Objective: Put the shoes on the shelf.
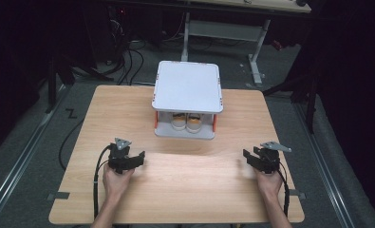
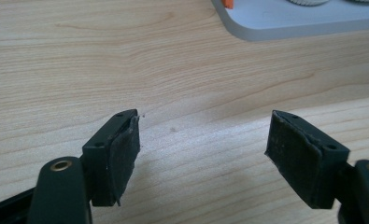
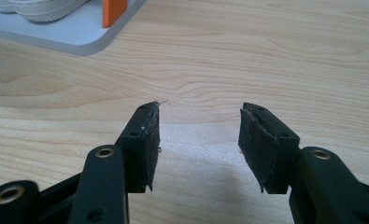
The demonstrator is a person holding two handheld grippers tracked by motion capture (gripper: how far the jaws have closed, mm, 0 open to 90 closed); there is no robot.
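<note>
No text, label, brand, number or sign can be read anywhere in these pictures; the white shelf rack [image 1: 187, 85] and the wooden surface [image 1: 175, 190] carry no writing.

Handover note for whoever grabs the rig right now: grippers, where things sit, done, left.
Left gripper: jaws open, nothing between them, low over the table at front left.
Right gripper: jaws open, nothing between them, front right.
Small grey two-level rack stands at the back centre of the table; a pair of shoes sits on its lower shelf, toes toward the person.
Done: nothing visibly moved or gripped.
Left: likely reach in to the shoes on the rack; both grippers are apart from it.
</note>
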